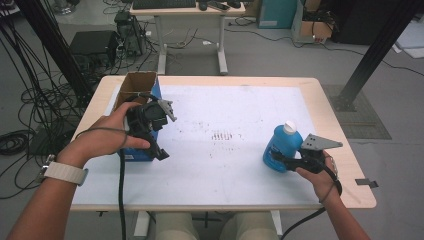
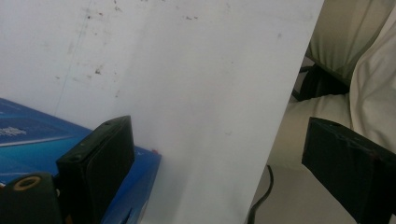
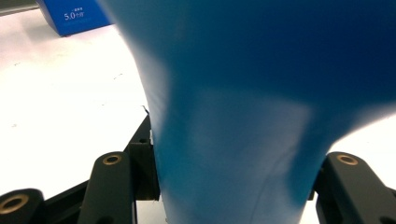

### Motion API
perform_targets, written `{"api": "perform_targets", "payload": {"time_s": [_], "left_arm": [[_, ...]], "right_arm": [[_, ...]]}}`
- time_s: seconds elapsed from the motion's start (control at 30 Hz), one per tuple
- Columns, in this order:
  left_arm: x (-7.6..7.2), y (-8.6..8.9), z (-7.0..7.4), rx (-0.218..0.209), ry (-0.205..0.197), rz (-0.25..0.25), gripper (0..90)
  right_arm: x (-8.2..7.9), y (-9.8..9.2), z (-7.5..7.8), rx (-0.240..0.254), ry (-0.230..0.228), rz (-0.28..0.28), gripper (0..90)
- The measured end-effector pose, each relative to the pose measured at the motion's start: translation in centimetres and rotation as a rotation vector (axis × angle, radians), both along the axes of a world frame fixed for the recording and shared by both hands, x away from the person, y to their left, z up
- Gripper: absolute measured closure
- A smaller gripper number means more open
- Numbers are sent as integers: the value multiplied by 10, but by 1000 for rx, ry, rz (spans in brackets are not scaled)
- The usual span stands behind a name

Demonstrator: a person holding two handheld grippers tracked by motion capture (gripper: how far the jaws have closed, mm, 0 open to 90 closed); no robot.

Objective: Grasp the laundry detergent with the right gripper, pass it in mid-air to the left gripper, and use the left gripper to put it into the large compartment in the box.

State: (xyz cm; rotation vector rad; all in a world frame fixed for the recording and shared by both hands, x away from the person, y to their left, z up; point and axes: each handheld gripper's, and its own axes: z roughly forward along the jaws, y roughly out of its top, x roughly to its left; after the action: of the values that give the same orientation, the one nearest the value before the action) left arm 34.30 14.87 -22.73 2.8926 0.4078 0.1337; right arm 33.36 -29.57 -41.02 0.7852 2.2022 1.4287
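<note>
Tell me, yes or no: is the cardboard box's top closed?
No, in the high view the blue box by the left gripper stands open at the top, its brown inside showing.

A wooden table (image 1: 330,107) with a white sheet (image 1: 235,150) over its top stands on a grey floor (image 1: 280,55). Beyond it is a second desk (image 1: 187,12) on white legs, bearing a keyboard (image 1: 164,4). Black cables (image 1: 30,115) lie tangled on the floor at the left, beside dark boxes (image 1: 95,42). A black post (image 1: 380,47) slants down at the right, and a floor mat (image 1: 362,117) lies by its foot. The light is even
</note>
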Motion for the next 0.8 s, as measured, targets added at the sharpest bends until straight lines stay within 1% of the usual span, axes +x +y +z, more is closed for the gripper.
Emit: {"api": "perform_targets", "payload": {"time_s": [0.1, 0.17, 0.3, 0.43, 0.5, 0.57, 0.67, 0.7, 0.8], "left_arm": [[-1, 0, 3, 5, -3, 0, 95], [-2, -1, 6, 6, -6, -1, 94], [-2, -2, 12, -3, -20, 13, 93], [-2, -6, 19, -9, -24, 7, 93], [-2, -8, 23, -6, -32, 9, 93], [-2, -12, 29, -4, -32, 0, 92], [-2, -17, 37, -4, -34, -2, 90], [-2, -20, 39, 0, -36, -6, 89], [-1, -25, 46, -14, -42, -17, 88]], "right_arm": [[0, 2, 2, -10, 8, -2, 437], [0, 3, 5, 14, 10, -17, 437], [1, 2, 13, 13, 20, -5, 437], [1, 3, 21, 16, 23, 12, 436], [1, 4, 25, 18, 29, 36, 436], [1, 6, 30, 19, 33, 55, 436], [0, 9, 40, 22, 42, 94, 436], [0, 10, 43, 18, 38, 107, 436], [-1, 13, 53, 25, 44, 145, 436]]}}
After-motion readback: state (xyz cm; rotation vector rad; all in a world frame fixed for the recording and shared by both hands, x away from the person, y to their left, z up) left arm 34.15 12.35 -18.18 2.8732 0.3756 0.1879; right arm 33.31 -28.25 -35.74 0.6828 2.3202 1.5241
